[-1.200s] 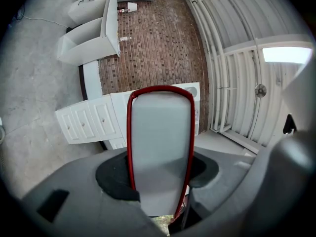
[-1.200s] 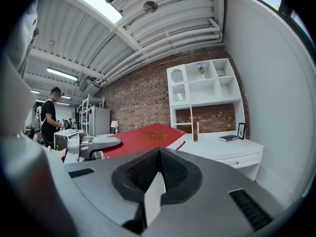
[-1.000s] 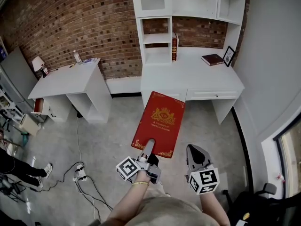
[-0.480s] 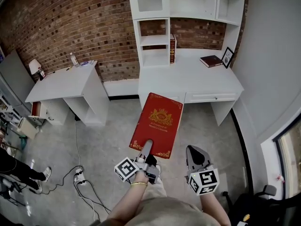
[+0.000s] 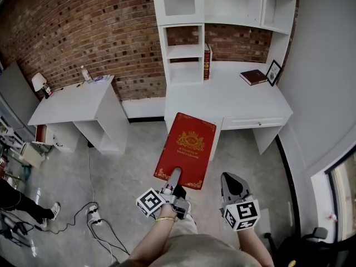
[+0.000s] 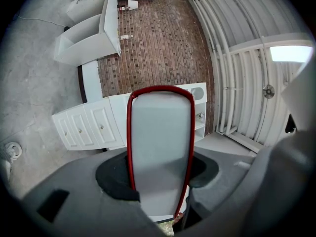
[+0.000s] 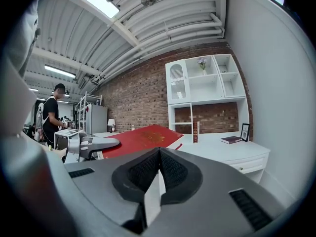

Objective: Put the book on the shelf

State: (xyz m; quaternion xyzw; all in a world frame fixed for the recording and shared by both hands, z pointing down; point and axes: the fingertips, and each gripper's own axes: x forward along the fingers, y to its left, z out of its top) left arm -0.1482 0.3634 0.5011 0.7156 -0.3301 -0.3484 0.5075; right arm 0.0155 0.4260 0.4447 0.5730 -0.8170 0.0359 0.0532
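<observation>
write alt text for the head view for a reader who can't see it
Seen from above, the left gripper holds a large red book by its near edge, in front of a white desk with shelves against a brick wall. The right gripper beside it is shut and empty.

The left gripper (image 5: 175,174) and right gripper (image 5: 228,178) are grey, each bearing a white cube (image 5: 151,202) with black square markers. Just below the left cube is a thin gold bracelet (image 5: 165,218), then a beige top (image 5: 194,253).
</observation>
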